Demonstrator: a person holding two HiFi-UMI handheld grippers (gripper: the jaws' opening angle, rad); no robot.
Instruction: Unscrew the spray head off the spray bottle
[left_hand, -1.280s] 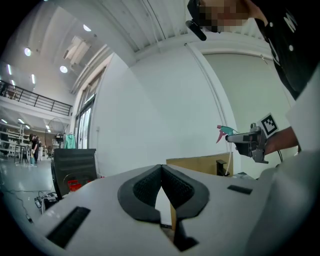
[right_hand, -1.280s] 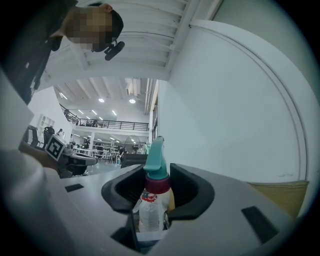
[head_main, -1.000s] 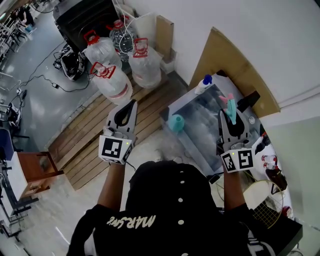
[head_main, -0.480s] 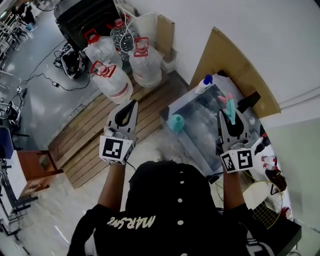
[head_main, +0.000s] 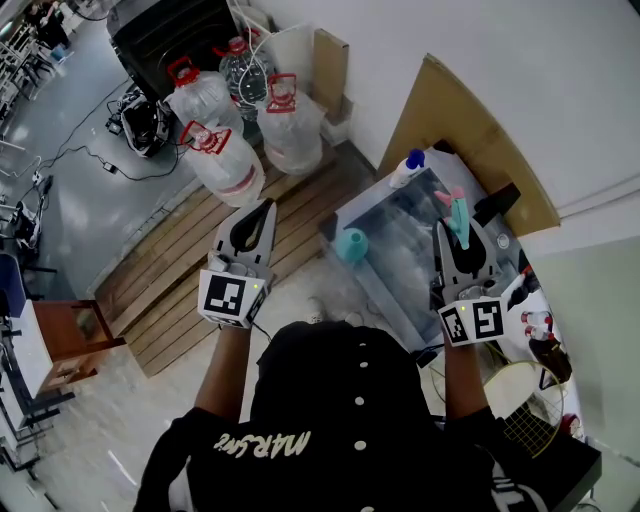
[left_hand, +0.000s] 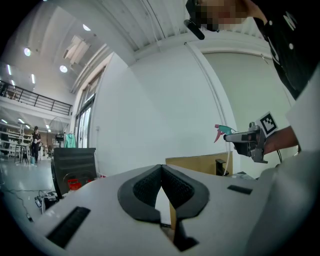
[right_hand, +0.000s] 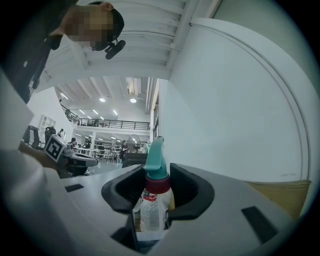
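Observation:
My right gripper is held up in front of me and shut on a clear spray bottle. Its pads sit on either side of the bottle's upper part. The dark red collar and teal spray head stick out past the jaws, and the pink trigger shows on the spray head in the head view. My left gripper is raised to the left, well apart from the bottle. Its fingers meet with nothing between them in the left gripper view. That view also catches the right gripper off to the right.
Below are a metal-topped table with a teal cup and a white bottle with a blue cap. Three large water jugs stand on a wooden slatted platform. A cardboard sheet leans on the wall.

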